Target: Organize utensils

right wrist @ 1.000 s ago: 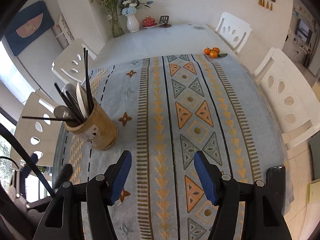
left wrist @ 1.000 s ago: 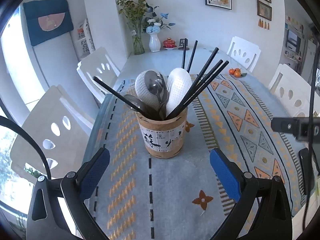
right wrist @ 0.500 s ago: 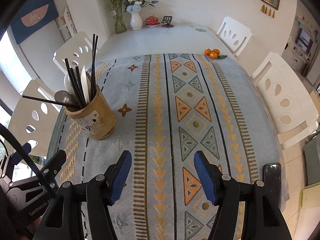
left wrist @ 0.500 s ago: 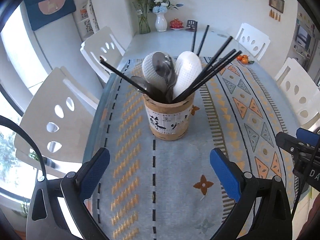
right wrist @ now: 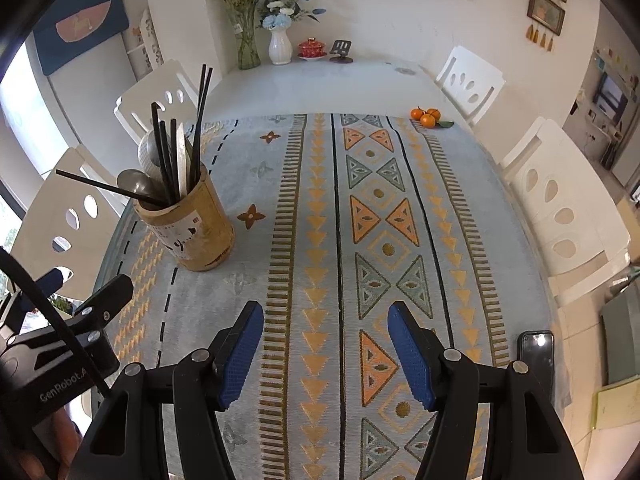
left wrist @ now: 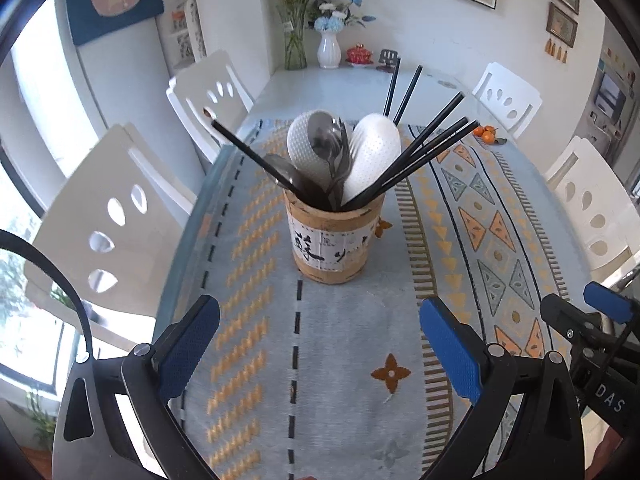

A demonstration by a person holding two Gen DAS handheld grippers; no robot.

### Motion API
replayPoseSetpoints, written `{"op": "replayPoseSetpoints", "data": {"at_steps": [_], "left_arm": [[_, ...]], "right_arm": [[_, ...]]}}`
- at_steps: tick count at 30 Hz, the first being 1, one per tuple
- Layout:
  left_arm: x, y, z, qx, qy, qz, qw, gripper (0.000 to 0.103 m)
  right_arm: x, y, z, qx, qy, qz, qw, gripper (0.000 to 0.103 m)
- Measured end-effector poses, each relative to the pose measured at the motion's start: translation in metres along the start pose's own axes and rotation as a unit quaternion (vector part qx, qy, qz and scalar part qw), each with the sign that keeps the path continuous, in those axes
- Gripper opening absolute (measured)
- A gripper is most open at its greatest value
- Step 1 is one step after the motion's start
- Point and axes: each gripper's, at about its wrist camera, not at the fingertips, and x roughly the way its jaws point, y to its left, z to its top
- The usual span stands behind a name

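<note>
A bamboo utensil holder [left wrist: 329, 240] [right wrist: 192, 226] with a paper label stands upright on the patterned tablecloth [left wrist: 460, 220]. It holds several black chopsticks [left wrist: 424, 158], two white perforated spoons [left wrist: 370, 156] and metal spoons [left wrist: 326, 140]. My left gripper [left wrist: 320, 350] hovers in front of the holder, open, with nothing between its blue pads. My right gripper [right wrist: 325, 354] is open over the cloth, to the right of the holder and apart from it. Its tip [left wrist: 600, 306] shows at the right edge of the left wrist view.
White chairs [right wrist: 560, 208] line both long sides of the table. Small oranges [right wrist: 427, 116] lie at the far right of the cloth. Vases with flowers [right wrist: 279, 42], a red lidded bowl [right wrist: 312, 48] and a small stand sit at the far end. A phone [right wrist: 536, 346] lies near the right edge.
In both views the holder has drifted: slightly further off in the left wrist view, a little to the right and up in the right wrist view. Both grippers stayed open and empty.
</note>
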Motion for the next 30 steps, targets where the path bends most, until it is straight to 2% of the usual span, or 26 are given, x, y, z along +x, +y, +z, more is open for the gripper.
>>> {"op": "replayPoseSetpoints", "data": {"at_steps": [4,9,15,18,20,22,24,30], "left_arm": [[-0.009,-0.001,0.000,0.006,-0.016,0.008,0.9998,0.101],[-0.015,-0.006,-0.004,0.012,-0.024,0.002,0.9996,0.101],[-0.023,-0.023,-0.001,0.024,-0.043,0.026,0.9985,0.101],[-0.017,-0.032,-0.002,0.020,-0.033,0.035,0.9986,0.101],[-0.014,-0.038,-0.005,0.019,-0.020,0.037,0.9989,0.101],[-0.012,-0.046,-0.008,0.019,-0.018,0.044,0.9987,0.101],[-0.010,-0.057,-0.011,0.028,-0.014,0.050,0.9983,0.101],[-0.004,-0.081,-0.013,0.039,-0.002,0.049,0.9980,0.101]], "right_arm": [[-0.002,0.001,-0.001,-0.002,-0.001,0.001,1.000,0.063],[-0.003,0.001,-0.009,-0.005,0.003,-0.002,1.000,0.063],[-0.003,-0.006,-0.008,-0.017,-0.002,0.003,1.000,0.063],[-0.004,-0.013,-0.010,-0.030,-0.013,-0.011,0.999,0.063],[-0.009,-0.022,-0.015,-0.036,-0.037,-0.050,0.997,0.063],[-0.017,-0.031,-0.020,-0.042,-0.061,-0.064,0.995,0.063],[-0.021,-0.039,-0.024,-0.049,-0.071,-0.064,0.994,0.063],[-0.004,-0.048,-0.027,-0.061,-0.040,-0.031,0.997,0.063]]}}
